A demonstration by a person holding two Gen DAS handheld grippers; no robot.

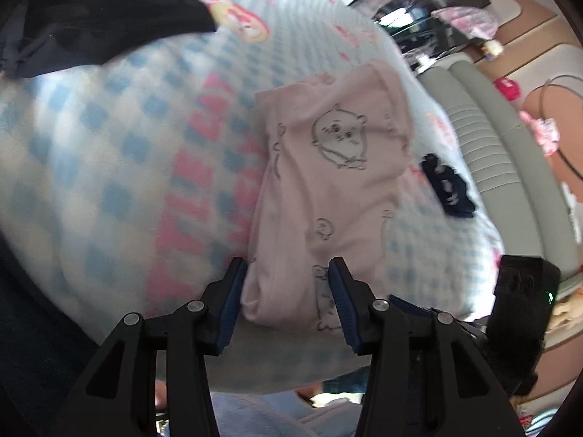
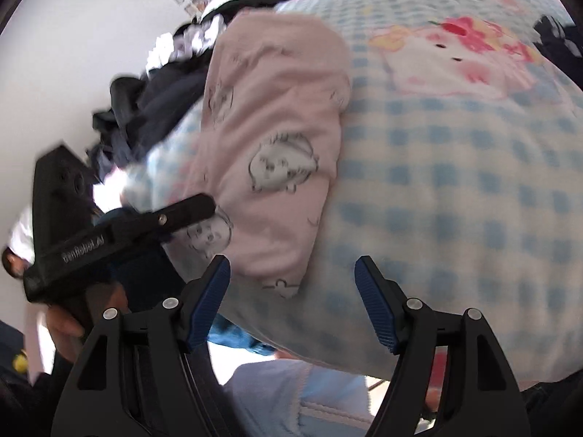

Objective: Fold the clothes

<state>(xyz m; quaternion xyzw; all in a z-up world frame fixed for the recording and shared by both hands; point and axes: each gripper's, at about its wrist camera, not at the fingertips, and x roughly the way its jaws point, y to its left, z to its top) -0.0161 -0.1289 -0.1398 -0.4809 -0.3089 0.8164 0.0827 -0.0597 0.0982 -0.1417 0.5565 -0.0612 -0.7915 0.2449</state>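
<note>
The left gripper stands with its jaws apart. The near end of the folded pink garment lies between the blue pads, but the pads do not press on it; cloth bulges close to the left pad, and a gap shows at the right pad. From there the garment extends away from the tongs across the blue-checked blanket. A heap of dark clothes lies beyond the left jaw, well apart from it. A small dark item rests on the blanket beyond the right jaw, just past the garment's edge.

The right gripper also stands with its jaws wide apart and nothing between them except bare blanket. In its view, the pink garment lies just beyond the left jaw, its near corner close to that pad. The left gripper's finger reaches the garment's edge further left. A hand grips that tool's handle.
</note>
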